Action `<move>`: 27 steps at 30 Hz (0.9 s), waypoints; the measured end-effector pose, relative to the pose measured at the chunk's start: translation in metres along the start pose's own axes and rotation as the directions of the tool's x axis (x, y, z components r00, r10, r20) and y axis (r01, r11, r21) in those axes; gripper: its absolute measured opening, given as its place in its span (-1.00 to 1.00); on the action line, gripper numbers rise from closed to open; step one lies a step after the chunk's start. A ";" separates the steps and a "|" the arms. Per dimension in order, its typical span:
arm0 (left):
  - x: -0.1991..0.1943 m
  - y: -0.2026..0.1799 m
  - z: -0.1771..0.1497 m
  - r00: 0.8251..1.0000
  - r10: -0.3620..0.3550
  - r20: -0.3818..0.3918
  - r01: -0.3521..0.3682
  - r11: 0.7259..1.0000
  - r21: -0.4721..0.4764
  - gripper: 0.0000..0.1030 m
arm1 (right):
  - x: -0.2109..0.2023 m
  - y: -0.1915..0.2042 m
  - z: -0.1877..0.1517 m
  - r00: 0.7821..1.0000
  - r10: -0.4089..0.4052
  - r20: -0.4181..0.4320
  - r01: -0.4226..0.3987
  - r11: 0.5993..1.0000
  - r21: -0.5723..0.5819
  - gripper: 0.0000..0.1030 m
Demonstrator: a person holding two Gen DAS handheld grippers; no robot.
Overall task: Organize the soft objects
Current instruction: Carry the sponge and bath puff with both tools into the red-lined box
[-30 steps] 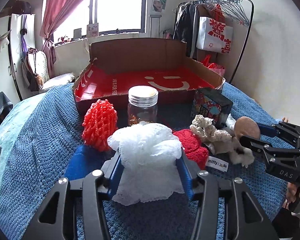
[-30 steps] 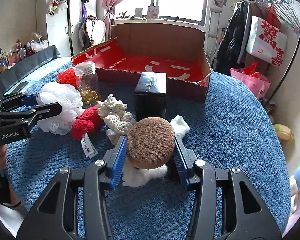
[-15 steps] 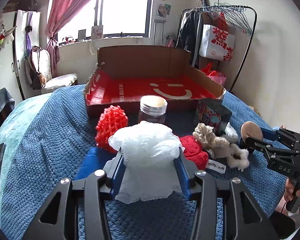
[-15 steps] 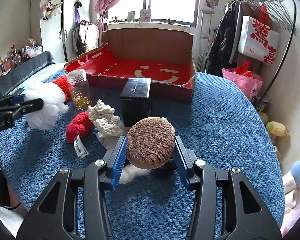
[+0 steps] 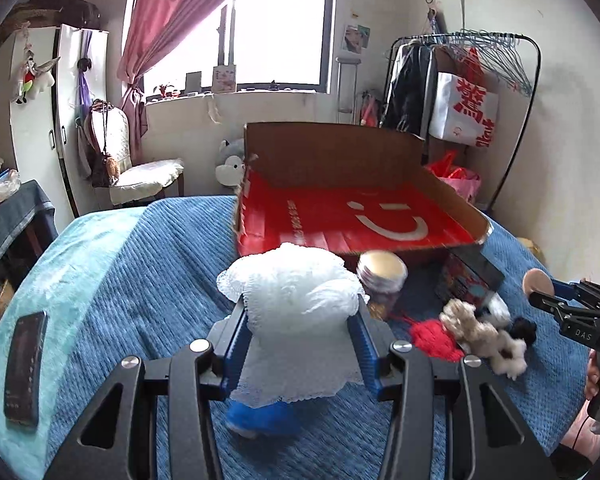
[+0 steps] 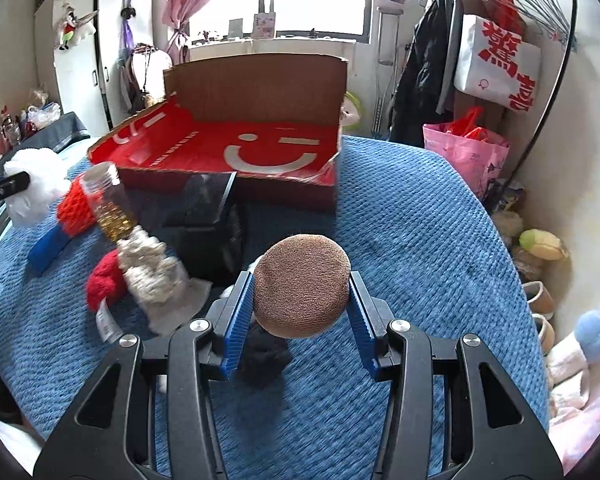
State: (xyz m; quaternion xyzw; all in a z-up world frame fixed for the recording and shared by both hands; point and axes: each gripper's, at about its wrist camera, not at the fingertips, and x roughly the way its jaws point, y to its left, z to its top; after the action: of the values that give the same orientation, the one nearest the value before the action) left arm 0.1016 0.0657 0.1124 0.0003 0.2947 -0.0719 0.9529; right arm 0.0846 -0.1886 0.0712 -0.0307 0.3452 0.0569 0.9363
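Observation:
My left gripper (image 5: 297,344) is shut on a white mesh puff (image 5: 295,300) and holds it above the blue blanket, short of the red-lined cardboard box (image 5: 356,220). My right gripper (image 6: 300,312) is shut on a round brown sponge (image 6: 302,284), lifted over the blanket in front of the box (image 6: 235,152). A red knitted piece (image 6: 103,280), a cream crocheted piece (image 6: 151,272) and a dark soft piece (image 6: 265,354) lie on the blanket. The red net sleeve (image 6: 75,212) lies by the jar.
A glass jar (image 5: 382,286) with gold contents and a dark printed box (image 5: 470,284) stand in front of the cardboard box. A blue object (image 6: 47,244) lies at the left. A phone (image 5: 23,364) lies on the teal blanket edge. A clothes rack (image 5: 460,92) stands behind.
Both grippers have risen with their loads. The left one has swung left and forward with the white puff; the right one has lifted the brown sponge clear of the pile.

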 end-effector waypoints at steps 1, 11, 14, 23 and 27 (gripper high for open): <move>0.002 0.003 0.003 1.000 -0.003 0.002 0.003 1.000 -0.001 -0.04 | 0.004 -0.004 0.003 1.000 0.001 -0.005 0.000 1.000 0.003 -0.14; 0.039 0.018 0.035 0.998 -0.053 -0.039 0.053 0.999 0.005 -0.06 | 0.039 -0.023 0.039 0.999 0.016 -0.036 -0.017 1.000 -0.017 -0.14; 0.050 0.015 0.045 0.996 -0.071 -0.049 0.072 0.997 0.030 -0.06 | 0.044 -0.020 0.050 0.999 0.030 -0.034 -0.032 0.999 -0.042 -0.14; 0.082 0.005 0.070 0.987 -0.131 -0.089 0.138 0.987 0.080 -0.06 | 0.059 -0.004 0.083 0.997 0.073 -0.037 -0.077 0.990 -0.117 -0.14; 0.097 -0.003 0.082 0.983 -0.142 -0.112 0.155 0.981 0.117 -0.06 | 0.066 0.005 0.099 0.995 0.088 -0.040 -0.093 0.984 -0.150 -0.14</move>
State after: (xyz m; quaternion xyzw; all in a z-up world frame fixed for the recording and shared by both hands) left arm 0.2261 0.0460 0.1254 0.0416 0.3378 -0.1611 0.9264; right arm 0.1979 -0.1686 0.1036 -0.0872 0.3562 0.1249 0.9219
